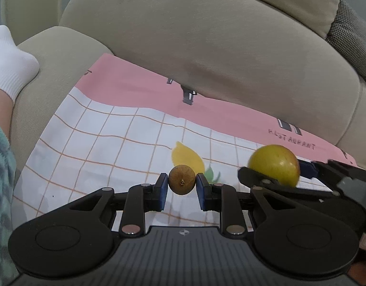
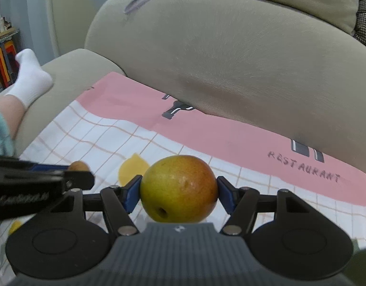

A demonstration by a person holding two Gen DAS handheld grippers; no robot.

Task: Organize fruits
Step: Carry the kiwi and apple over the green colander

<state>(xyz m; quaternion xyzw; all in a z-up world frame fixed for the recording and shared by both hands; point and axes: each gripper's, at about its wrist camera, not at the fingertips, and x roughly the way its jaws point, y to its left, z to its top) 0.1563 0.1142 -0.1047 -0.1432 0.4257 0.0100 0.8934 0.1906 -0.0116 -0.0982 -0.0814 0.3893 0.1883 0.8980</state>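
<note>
Holding one fruit in each gripper, the person is at the carry step, I think. The left gripper (image 1: 182, 183) is squeezed tight on a small brown fruit (image 1: 182, 182). The right gripper (image 2: 178, 189) is about half wide & clamped on a big yellow-red fruit (image 2: 179, 189). Both fruits are up in the air, over the checked cloth (image 2: 106, 133) on the sofa (image 2: 230, 59). A foot in a white sock (image 2: 31, 78) rests on the sofa arm, well apart. No bowl or basket shows, so I can't tell where they go. Next move prob needs a spot for each fruit, then a soft set-down w/o rolling, as both are round.
</note>
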